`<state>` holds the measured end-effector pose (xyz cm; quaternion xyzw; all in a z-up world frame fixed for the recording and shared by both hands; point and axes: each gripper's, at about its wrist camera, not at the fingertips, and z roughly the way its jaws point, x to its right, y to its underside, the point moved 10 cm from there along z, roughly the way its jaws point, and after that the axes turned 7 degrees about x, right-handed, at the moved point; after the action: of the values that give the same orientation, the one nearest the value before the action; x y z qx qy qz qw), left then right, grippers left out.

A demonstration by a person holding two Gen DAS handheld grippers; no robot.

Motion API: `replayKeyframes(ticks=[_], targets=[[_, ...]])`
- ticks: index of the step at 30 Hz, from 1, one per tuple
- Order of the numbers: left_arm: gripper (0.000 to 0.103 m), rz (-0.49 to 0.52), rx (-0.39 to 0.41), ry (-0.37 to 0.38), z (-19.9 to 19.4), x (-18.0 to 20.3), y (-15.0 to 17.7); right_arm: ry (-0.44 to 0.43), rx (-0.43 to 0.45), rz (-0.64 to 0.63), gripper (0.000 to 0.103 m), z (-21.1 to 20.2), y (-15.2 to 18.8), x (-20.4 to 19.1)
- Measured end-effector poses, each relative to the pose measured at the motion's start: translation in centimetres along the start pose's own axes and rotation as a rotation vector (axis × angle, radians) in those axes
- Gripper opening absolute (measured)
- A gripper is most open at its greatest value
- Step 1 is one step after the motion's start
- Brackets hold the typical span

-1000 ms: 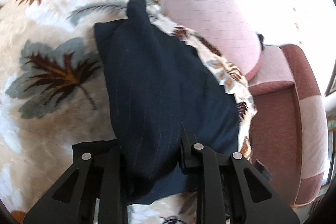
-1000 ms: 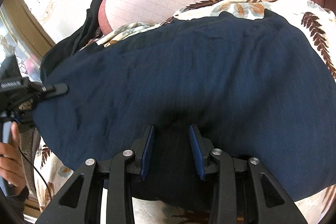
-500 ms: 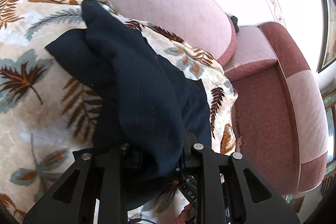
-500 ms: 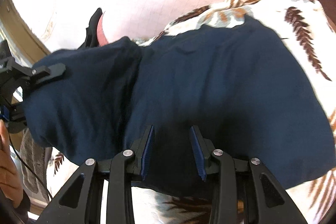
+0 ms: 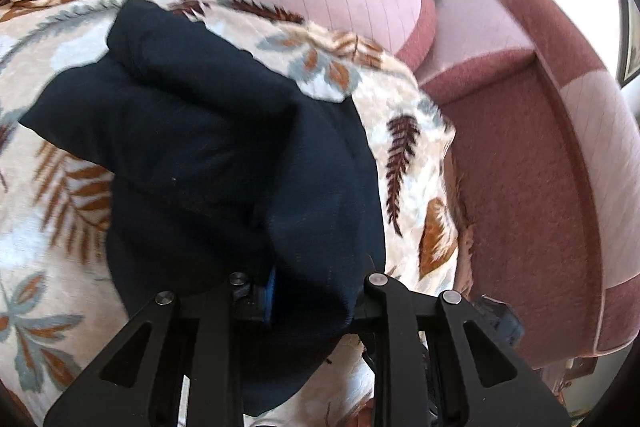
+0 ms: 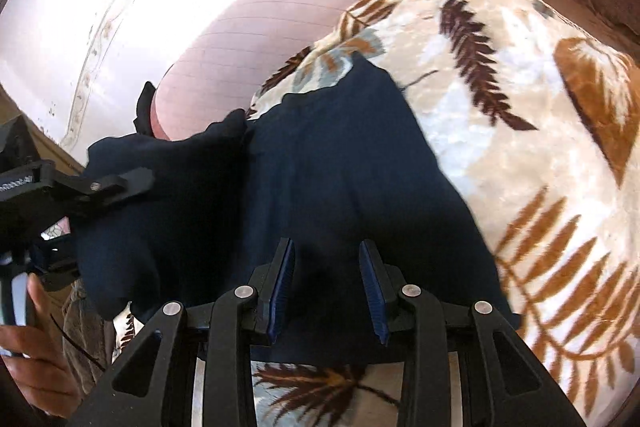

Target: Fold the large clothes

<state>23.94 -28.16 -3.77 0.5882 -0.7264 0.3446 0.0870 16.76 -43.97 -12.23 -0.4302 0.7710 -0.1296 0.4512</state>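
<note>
Navy garment [image 5: 224, 147] lay on leaf-print blanket [image 5: 52, 211] covering pink/maroon sofa [image 5: 532, 163]. In L wrist view, near end of garment was bunched and lifted, draped between the fingers of the left gripper [image 5: 310, 291]; jaws pinched on that fold, blue pad just showing at cloth edge. Far end of garment rested on blanket w/ a rolled ridge toward sofa back.

R wrist view: right gripper [image 6: 328, 287] jaws spread apart, blue pads either side of a strip of garment [image 6: 340, 179], cloth between them but not clamped. Garment lay flat ahead on blanket [image 6: 540, 147], its left part raised and hanging from left gripper [image 6: 120, 183] at frame's left edge. Person's hand [image 6: 28, 359] held that gripper's handle, lower left. Sofa backrest [image 6: 280, 19] behind.
</note>
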Motion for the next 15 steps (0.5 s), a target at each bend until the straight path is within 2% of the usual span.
replayKeyframes(ticks=[4, 10, 12, 14, 15], targets=[[0.021, 0.043, -0.042, -0.033, 2.6, 0.7, 1.2, -0.003, -0.016, 0.022, 0.033, 0.0, 0.4, 0.9], [0.025, -0.025, -0.115, -0.020, 5.1, -0.6, 2.2, -0.010, -0.025, 0.034, 0.033, 0.1, 0.7, 1.2], [0.031, -0.038, -0.129, -0.010, 5.1, -0.6, 2.2, -0.007, -0.025, 0.037, 0.033, 0.1, 0.8, 1.2], [0.042, -0.064, -0.145, 0.016, 4.6, -0.5, 2.1, -0.006, -0.024, 0.040, 0.034, 0.1, 0.9, 1.3], [0.043, -0.074, -0.148, 0.025, 4.2, -0.4, 2.0, -0.007, -0.022, 0.041, 0.034, 0.1, 0.9, 1.3]])
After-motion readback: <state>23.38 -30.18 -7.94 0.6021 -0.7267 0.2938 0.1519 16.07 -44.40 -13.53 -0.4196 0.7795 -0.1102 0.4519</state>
